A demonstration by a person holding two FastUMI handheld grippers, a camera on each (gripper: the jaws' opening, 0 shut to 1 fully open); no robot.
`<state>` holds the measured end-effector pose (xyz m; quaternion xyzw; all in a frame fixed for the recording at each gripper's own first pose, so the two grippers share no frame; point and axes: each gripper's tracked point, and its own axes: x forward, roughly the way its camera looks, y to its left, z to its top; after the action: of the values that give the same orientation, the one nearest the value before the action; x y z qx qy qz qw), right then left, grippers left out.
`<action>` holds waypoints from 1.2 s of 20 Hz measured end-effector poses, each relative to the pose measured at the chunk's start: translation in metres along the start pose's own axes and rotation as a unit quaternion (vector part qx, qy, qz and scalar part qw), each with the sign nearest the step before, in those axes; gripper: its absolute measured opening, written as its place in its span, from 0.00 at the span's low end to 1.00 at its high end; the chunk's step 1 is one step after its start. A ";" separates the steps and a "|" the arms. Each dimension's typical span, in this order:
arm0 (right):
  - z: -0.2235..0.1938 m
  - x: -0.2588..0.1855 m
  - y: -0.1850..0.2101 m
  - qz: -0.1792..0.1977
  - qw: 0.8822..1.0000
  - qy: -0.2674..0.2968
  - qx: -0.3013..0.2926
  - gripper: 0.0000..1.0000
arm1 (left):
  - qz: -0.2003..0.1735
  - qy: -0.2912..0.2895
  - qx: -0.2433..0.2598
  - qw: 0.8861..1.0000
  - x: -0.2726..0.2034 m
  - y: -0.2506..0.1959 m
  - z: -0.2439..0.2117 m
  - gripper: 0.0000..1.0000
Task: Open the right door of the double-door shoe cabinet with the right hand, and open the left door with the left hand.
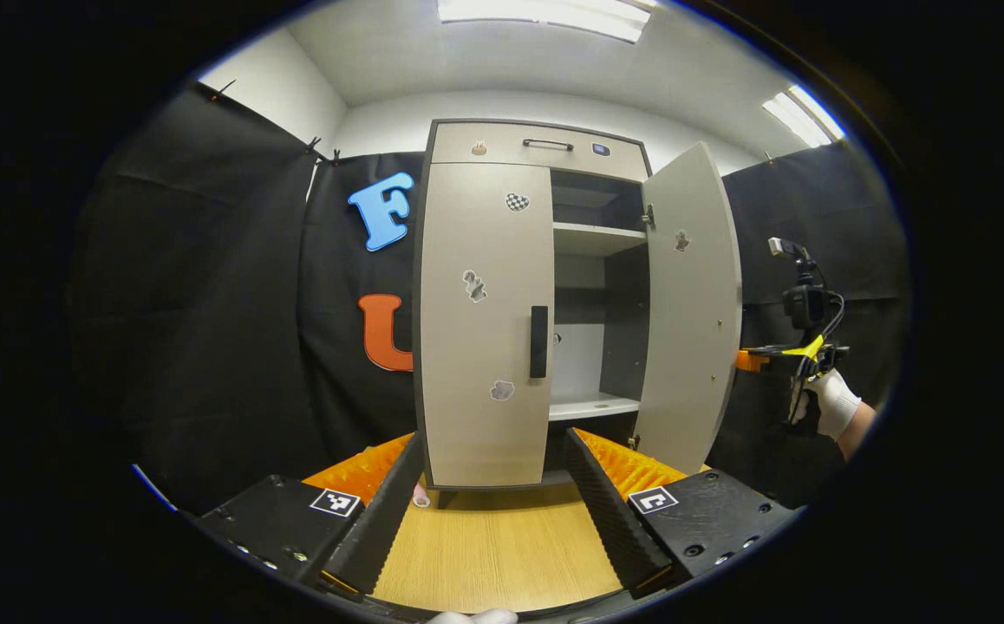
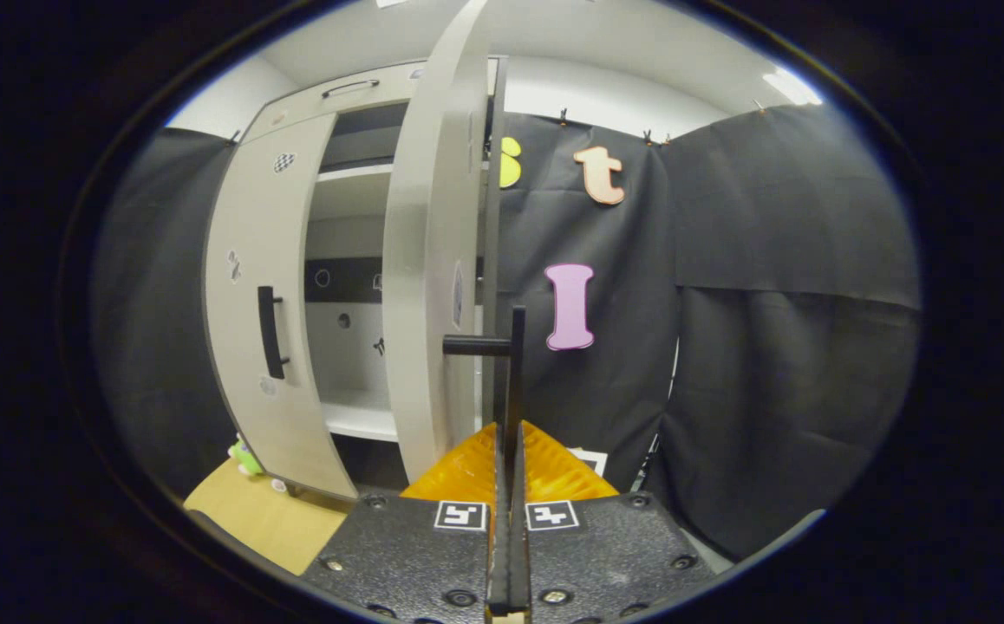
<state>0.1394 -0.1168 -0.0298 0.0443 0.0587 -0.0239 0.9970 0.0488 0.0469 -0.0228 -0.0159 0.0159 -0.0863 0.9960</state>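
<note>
right door (image 1: 693, 312) swung wide, my right gripper (image 2: 508, 433) clamped on its handle (image 2: 515, 381); left gripper (image 1: 493, 485) spread before left door (image 1: 485, 321) for its pull.

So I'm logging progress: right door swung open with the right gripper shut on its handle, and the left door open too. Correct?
Not quite. The left door is closed, as the left gripper view shows; the open left gripper is not on it. The rest holds: the right door is open, the right gripper shut on its handle.
</note>
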 end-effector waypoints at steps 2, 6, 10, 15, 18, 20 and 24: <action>-0.001 0.001 -0.001 0.011 1.000 0.002 0.018 0.04 | -0.002 0.001 0.000 1.000 0.006 0.000 -0.001 0.96; 0.001 0.001 0.000 0.013 1.000 0.002 0.007 0.04 | -0.008 0.002 -0.004 1.000 0.010 -0.001 0.000 0.96; 0.001 0.001 -0.002 0.013 1.000 0.005 0.008 0.04 | -0.012 0.000 -0.004 1.000 0.013 -0.005 0.004 0.96; 0.012 -0.013 -0.002 0.004 1.000 -0.004 0.003 0.04 | -0.007 -0.001 0.000 1.000 0.017 0.000 0.001 0.96; 0.019 -0.029 -0.007 -0.016 1.000 -0.008 0.003 0.05 | -0.002 -0.003 -0.003 1.000 0.015 0.003 0.001 0.96; 0.026 -0.042 -0.007 -0.032 0.999 -0.011 0.002 0.08 | -0.001 -0.001 -0.007 1.000 0.018 0.006 0.000 0.96; 0.038 -0.072 0.020 -0.017 1.000 -0.022 0.001 0.44 | 0.011 -0.001 -0.001 1.000 0.023 0.016 -0.001 0.96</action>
<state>0.0734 -0.0974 0.0183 0.0435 0.0371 -0.0419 0.9975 0.0738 0.0590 -0.0250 -0.0171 0.0153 -0.0754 0.9969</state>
